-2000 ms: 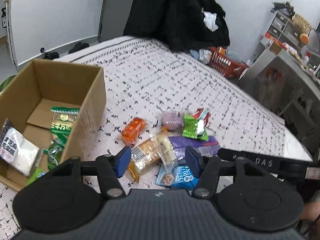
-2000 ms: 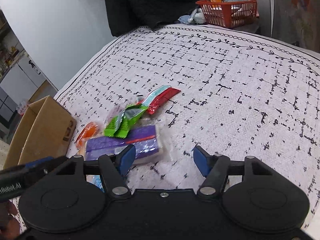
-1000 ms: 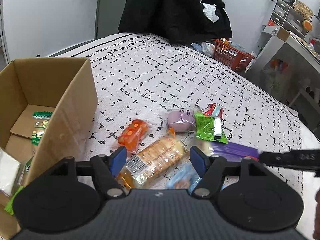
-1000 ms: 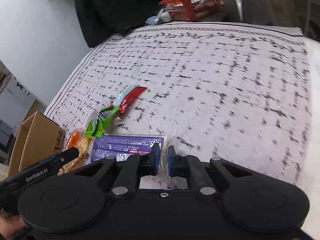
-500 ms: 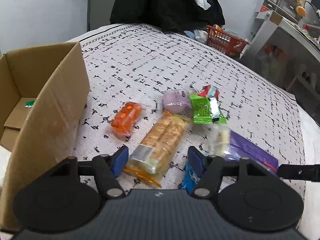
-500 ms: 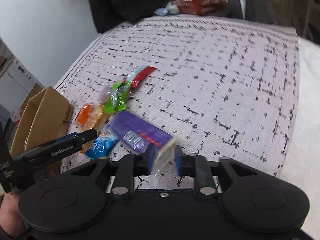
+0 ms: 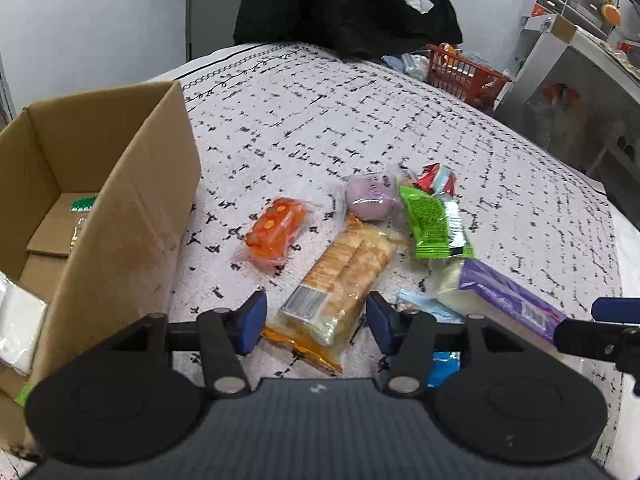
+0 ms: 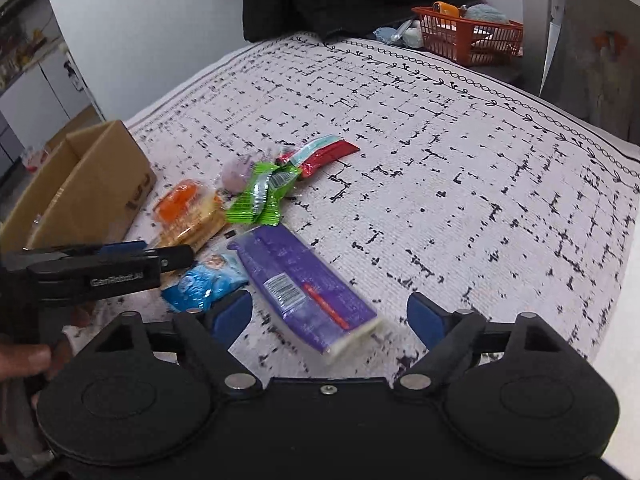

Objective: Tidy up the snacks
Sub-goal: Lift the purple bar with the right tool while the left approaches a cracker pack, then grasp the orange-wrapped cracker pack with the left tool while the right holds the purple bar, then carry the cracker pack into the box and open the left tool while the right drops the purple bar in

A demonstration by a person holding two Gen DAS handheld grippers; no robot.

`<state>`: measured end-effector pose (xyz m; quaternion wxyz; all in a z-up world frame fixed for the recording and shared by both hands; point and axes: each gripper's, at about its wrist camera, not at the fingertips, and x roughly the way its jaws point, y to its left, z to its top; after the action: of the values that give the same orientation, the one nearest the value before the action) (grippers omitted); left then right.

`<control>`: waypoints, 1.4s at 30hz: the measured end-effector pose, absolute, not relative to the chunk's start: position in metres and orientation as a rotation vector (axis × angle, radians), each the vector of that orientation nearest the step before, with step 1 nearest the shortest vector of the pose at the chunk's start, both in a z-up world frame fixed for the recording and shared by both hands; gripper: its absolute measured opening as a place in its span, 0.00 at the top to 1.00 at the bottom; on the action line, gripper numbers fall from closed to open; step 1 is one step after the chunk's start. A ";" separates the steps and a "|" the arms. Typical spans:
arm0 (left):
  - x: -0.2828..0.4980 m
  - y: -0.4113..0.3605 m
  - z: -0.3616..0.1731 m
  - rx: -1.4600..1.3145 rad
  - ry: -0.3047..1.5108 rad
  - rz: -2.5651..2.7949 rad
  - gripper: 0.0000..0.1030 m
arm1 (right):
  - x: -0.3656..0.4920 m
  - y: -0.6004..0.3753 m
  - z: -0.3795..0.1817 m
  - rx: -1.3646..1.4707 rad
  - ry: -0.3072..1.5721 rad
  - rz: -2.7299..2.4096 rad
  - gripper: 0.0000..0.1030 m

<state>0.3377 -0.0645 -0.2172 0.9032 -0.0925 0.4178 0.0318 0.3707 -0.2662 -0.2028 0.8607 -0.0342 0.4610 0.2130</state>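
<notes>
Several snacks lie on a patterned cloth: an orange pack, a cracker pack, a round purple bun, a green pack, a red-and-teal pack, a blue pack and a long purple pack. My left gripper is open, its jaws on either side of the cracker pack's near end. My right gripper is open, with the purple pack lying free between its jaws. An open cardboard box at the left holds a green-labelled pack and a white one.
A black heap of clothes and an orange basket sit at the cloth's far edge. A grey cabinet stands at the right. The cloth's right edge drops off near my right gripper.
My right gripper shut on the purple pack, pulled it toward the near edge, then opened and let it go. My left gripper moved right from the box to over the cracker pack.
</notes>
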 end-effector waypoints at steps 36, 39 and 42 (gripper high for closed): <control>0.316 -0.065 -0.180 -0.265 0.828 -0.009 0.66 | 0.344 -0.246 -0.177 -0.115 0.999 0.466 0.64; 0.310 -0.062 -0.167 -0.272 0.806 -0.008 0.67 | 0.342 -0.243 -0.164 -0.100 0.976 0.462 0.64; 0.302 -0.059 -0.154 -0.278 0.782 -0.013 0.66 | 0.338 -0.239 -0.151 -0.088 0.953 0.458 0.64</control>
<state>0.3020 -0.0594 -0.1539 0.9150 -0.1352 0.3800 -0.0065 0.3383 -0.2387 -0.1509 0.8626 -0.0422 0.4544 0.2182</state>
